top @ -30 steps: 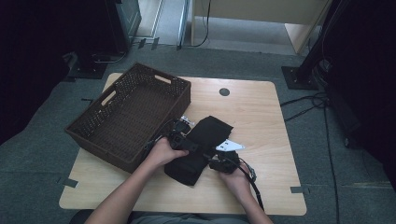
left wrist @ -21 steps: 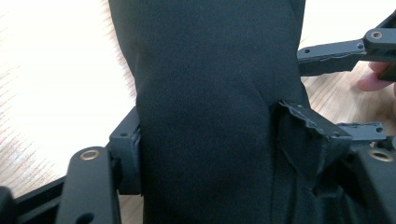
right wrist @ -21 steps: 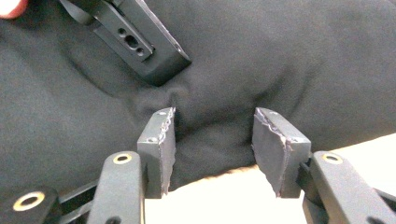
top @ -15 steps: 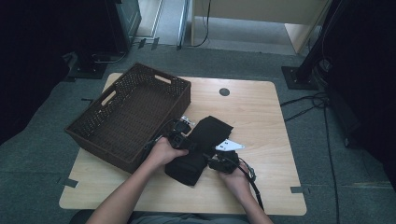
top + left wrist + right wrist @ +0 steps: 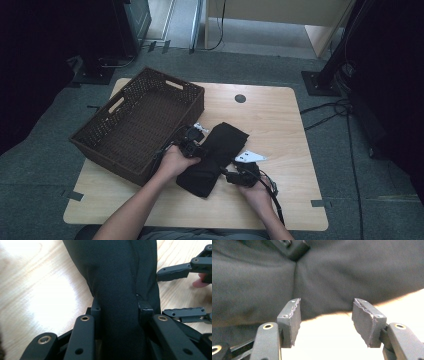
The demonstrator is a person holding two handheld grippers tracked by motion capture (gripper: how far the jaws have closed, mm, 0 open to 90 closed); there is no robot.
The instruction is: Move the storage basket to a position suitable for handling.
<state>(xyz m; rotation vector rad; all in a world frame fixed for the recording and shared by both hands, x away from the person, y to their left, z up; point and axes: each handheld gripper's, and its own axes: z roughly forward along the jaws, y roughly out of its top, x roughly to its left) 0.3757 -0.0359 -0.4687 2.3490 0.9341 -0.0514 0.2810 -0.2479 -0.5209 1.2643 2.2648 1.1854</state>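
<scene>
A black folded cloth [image 5: 212, 157] lies on the wooden table [image 5: 280, 115] between my two hands. My left gripper [image 5: 199, 149] reaches onto it from the left. Its jaws have just been closing, and in the left gripper view the left gripper [image 5: 120, 308] pinches a raised fold of the cloth [image 5: 112, 270] from both sides. My right gripper [image 5: 227, 175] sits at the cloth's right edge. Its jaws have just been opening, and in the right gripper view the right gripper [image 5: 328, 320] stands open over bare table, with the cloth [image 5: 337, 277] just beyond its tips.
A dark brown wicker basket [image 5: 140, 125] stands at the table's left, close to my left hand. A round cable hole [image 5: 240, 98] lies at the far middle. A black cable [image 5: 272, 197] trails from the right gripper toward the near edge.
The left gripper has pressed in on the cloth, which looks slightly bunched under it. Both hands have stayed about where they were.
</scene>
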